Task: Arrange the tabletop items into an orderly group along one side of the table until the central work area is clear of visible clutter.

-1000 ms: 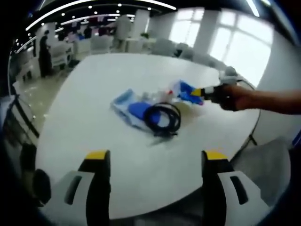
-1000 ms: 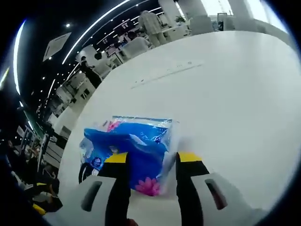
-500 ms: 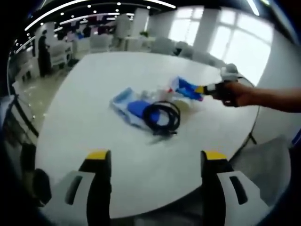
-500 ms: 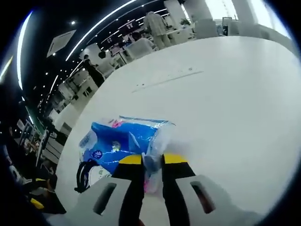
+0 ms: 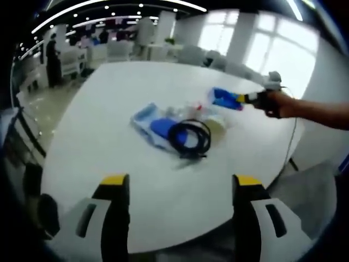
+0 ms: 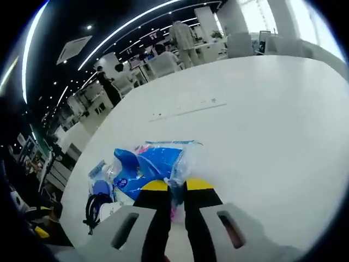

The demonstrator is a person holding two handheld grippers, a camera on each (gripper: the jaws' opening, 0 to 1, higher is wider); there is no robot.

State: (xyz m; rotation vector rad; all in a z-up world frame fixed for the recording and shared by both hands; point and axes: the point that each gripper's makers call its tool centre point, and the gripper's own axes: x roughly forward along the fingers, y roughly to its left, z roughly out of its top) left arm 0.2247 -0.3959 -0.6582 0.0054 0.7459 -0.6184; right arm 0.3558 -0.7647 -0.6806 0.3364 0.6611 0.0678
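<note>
1. Your right gripper [image 6: 170, 186] has its yellow-tipped jaws pinched together on the crinkled clear edge of a blue plastic tissue pack with pink print [image 6: 155, 164]. In the left gripper view the same gripper [image 5: 244, 99] comes in from the right, with your hand [image 5: 275, 103] behind it and the pack [image 5: 223, 98] hanging off its tip.
2. From the left gripper view, the pack looks lifted off the round white table [image 5: 109, 109], over the far-right part of the top. Can't tell if any corner touches the surface.
3. Your left gripper [image 5: 175, 180] has its jaws spread wide with nothing between them, over the near edge of the table.
4. Mid-table: a coiled black cable [image 5: 189, 137] lies on a flat blue-and-clear plastic packet [image 5: 155, 126]. Small pale items sit just beyond it, too blurred to identify.
5. In the right gripper view the cable [image 6: 95, 210] and packet [image 6: 101, 188] are at lower left, beside the held pack.
</note>
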